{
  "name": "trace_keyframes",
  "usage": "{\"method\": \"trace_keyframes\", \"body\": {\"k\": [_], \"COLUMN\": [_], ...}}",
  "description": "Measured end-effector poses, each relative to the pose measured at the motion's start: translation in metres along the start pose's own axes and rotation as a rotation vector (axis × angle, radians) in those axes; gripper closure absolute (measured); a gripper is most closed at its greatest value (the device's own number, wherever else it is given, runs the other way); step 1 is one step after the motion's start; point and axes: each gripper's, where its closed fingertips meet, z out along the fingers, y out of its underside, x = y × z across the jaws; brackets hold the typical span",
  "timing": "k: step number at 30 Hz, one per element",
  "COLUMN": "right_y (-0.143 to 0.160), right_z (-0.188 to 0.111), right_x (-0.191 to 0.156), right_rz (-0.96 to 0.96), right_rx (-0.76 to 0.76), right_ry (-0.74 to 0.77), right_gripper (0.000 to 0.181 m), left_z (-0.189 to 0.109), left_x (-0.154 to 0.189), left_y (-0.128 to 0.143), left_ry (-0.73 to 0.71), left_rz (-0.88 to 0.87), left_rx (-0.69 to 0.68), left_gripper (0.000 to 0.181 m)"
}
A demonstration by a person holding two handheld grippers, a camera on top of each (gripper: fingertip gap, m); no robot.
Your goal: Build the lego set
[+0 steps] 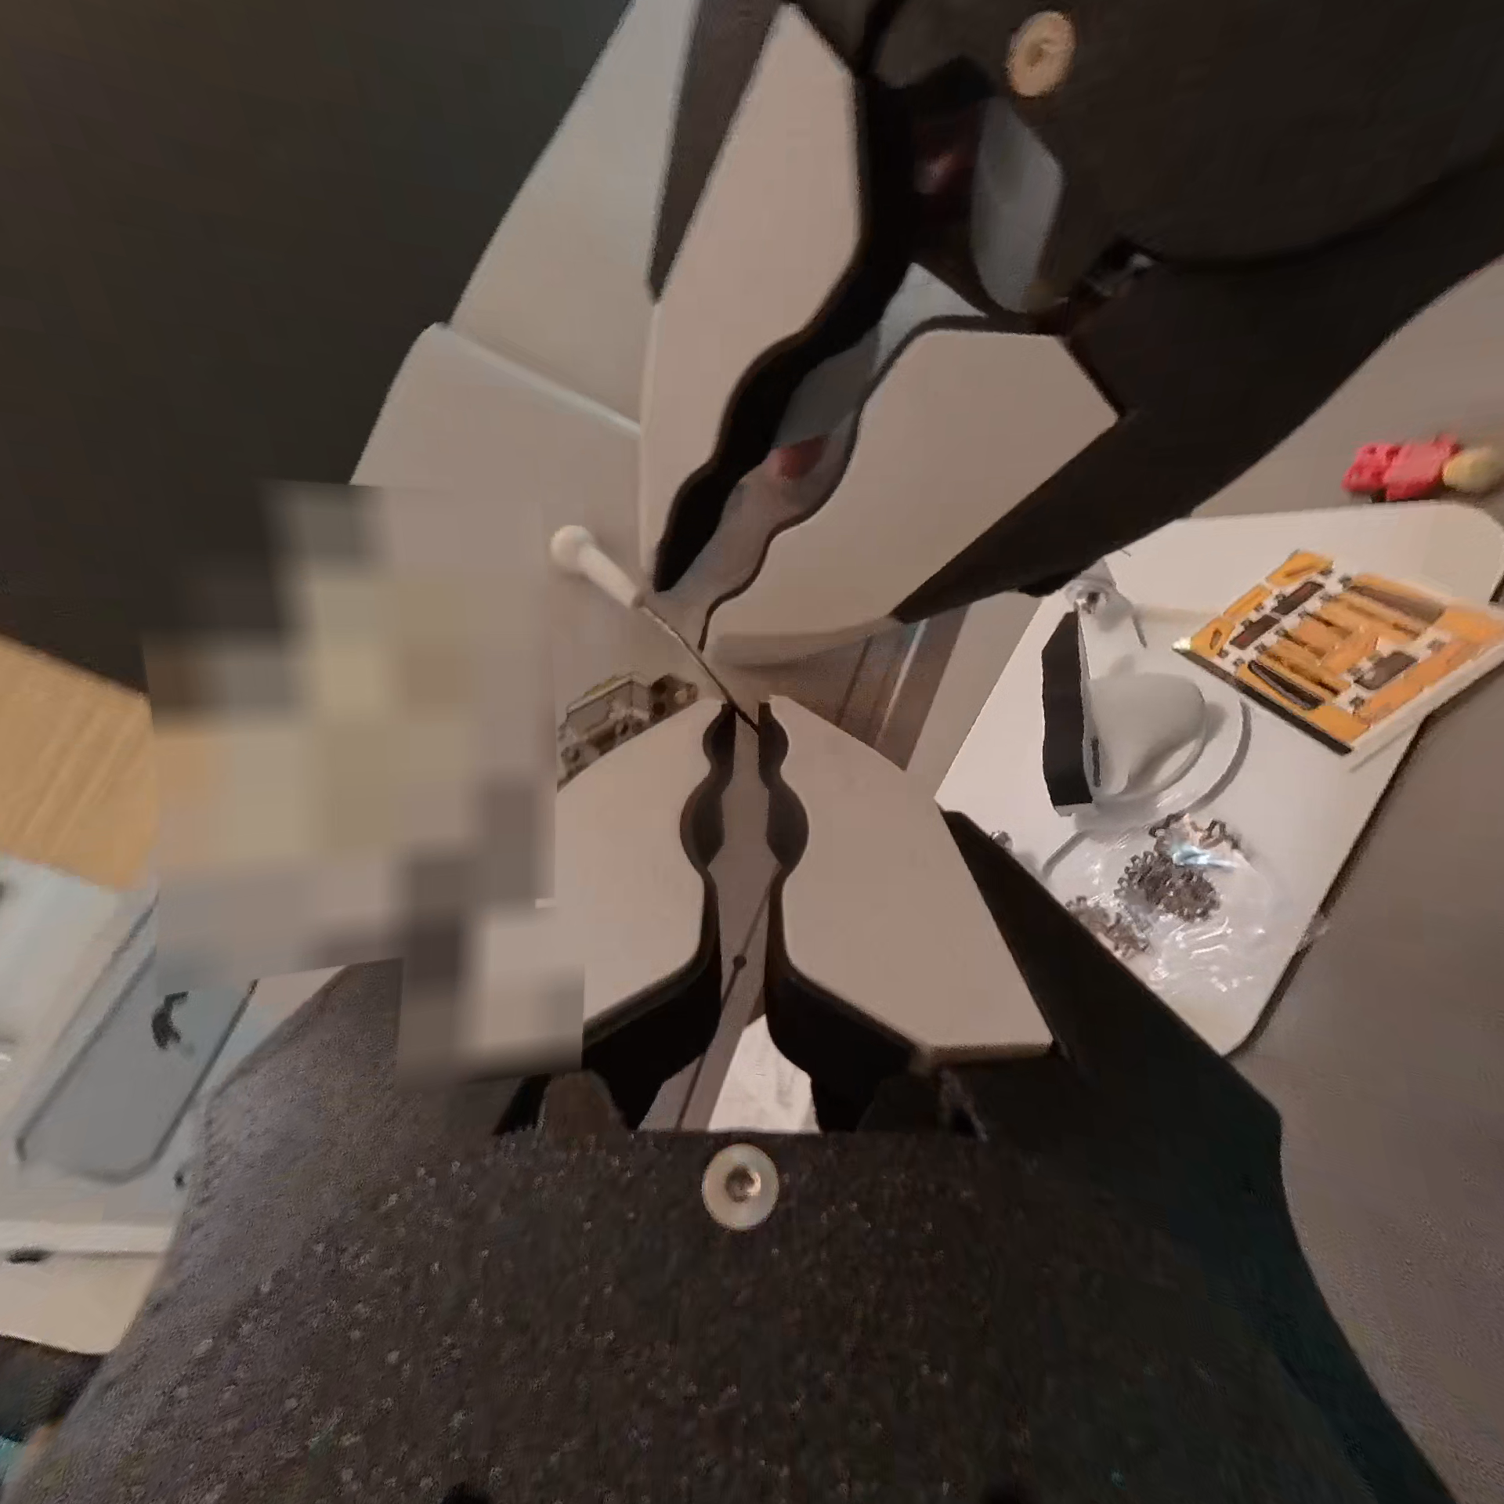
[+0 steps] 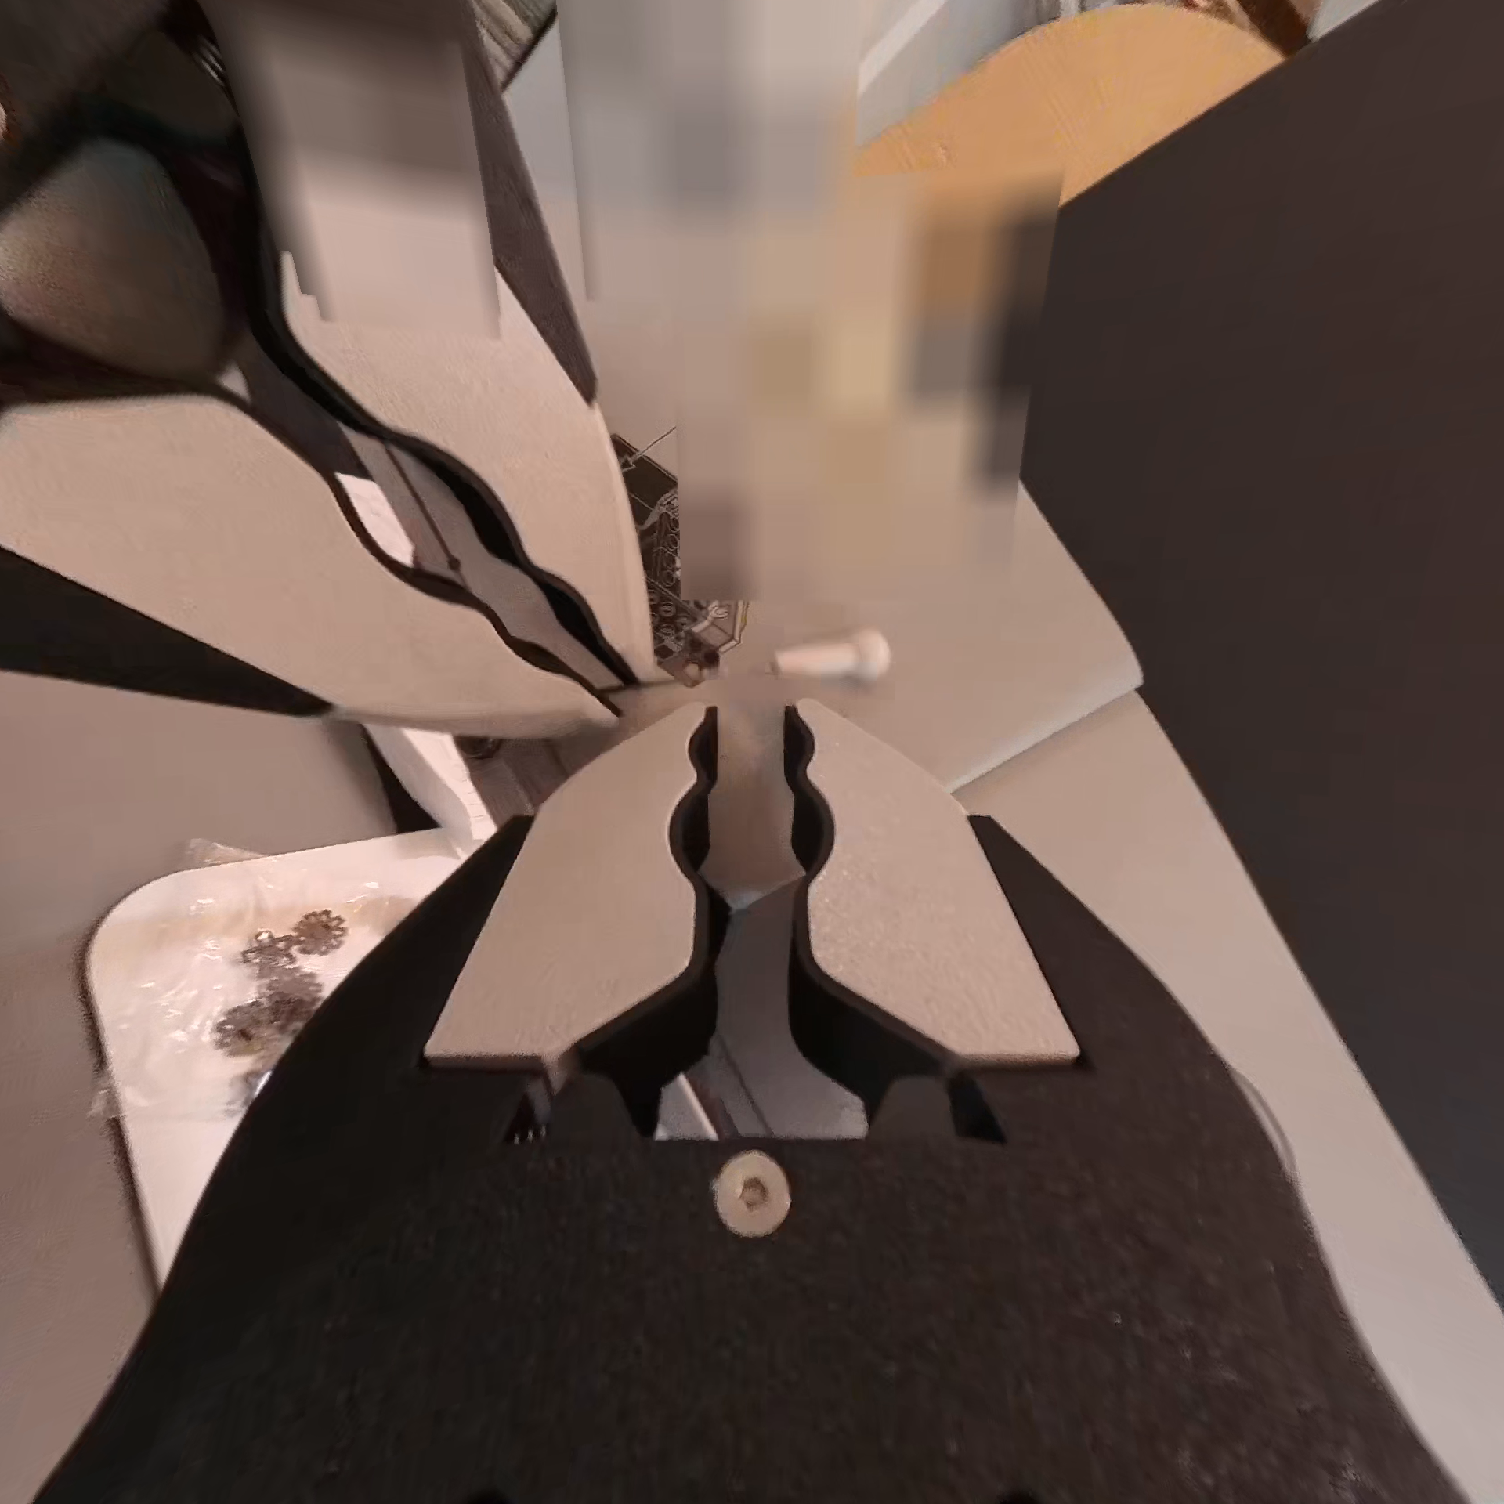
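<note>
The white peg (image 2: pixel 830 655) lies on a pale board (image 2: pixel 1017 692) just beyond my right tongs (image 2: pixel 753 716), a little to their right, with its long axis across my reach and its thick head pointing away to the right. These tongs are slightly spread and hold nothing, and I judge them the nearer ones. My left tongs (image 1: pixel 745 712) are pressed almost together, tip to tip with the right; the bag of small dark parts (image 1: pixel 1172 895) and the sticker sheet (image 1: pixel 1343 651) rest well apart on the white tray (image 1: pixel 1343 854).
</note>
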Motion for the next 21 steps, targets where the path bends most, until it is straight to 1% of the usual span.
{"method": "trace_keyframes", "body": {"k": [2,4,7,10,13,15,17,21], "right_y": [0.004,0.007,0.009,0.015,0.025,0.028,0.026,0.025], "right_z": [-0.003,-0.009,-0.021,-0.03,-0.025,-0.019,-0.017,-0.016], "right_x": [-0.002,-0.002,0.001,0.015,0.016,0.01,0.009,0.008], "right_rz": [0.035,0.072,0.126,0.162,0.148,0.105,0.059,0.006], "right_rx": [-0.012,0.009,0.042,0.039,-0.005,-0.026,-0.032,-0.046], "right_ry": [-0.036,-0.055,-0.059,0.005,0.022,0.033,0.073,0.147], "right_gripper": [0.165,0.165,0.166,0.167,0.168,0.17,0.17,0.169], "left_z": [0.004,0.005,0.005,0.005,0.001,-0.01,-0.023,-0.041], "left_x": [0.003,0.005,0.006,0.006,0.004,-0.002,-0.018,-0.056], "left_y": [-0.003,-0.004,-0.004,-0.004,-0.008,-0.012,-0.004,0.04], "left_ry": [0.016,0.044,0.083,0.087,0.075,0.048,-0.02,-0.162], "left_rz": [0.082,0.104,0.066,0.037,-0.01,-0.054,-0.123,-0.36], "left_rx": [-0.02,-0.014,0.0,-0.001,0.026,0.055,0.04,-0.051], "left_gripper": [0.177,0.177,0.177,0.177,0.174,0.173,0.177,0.176]}}
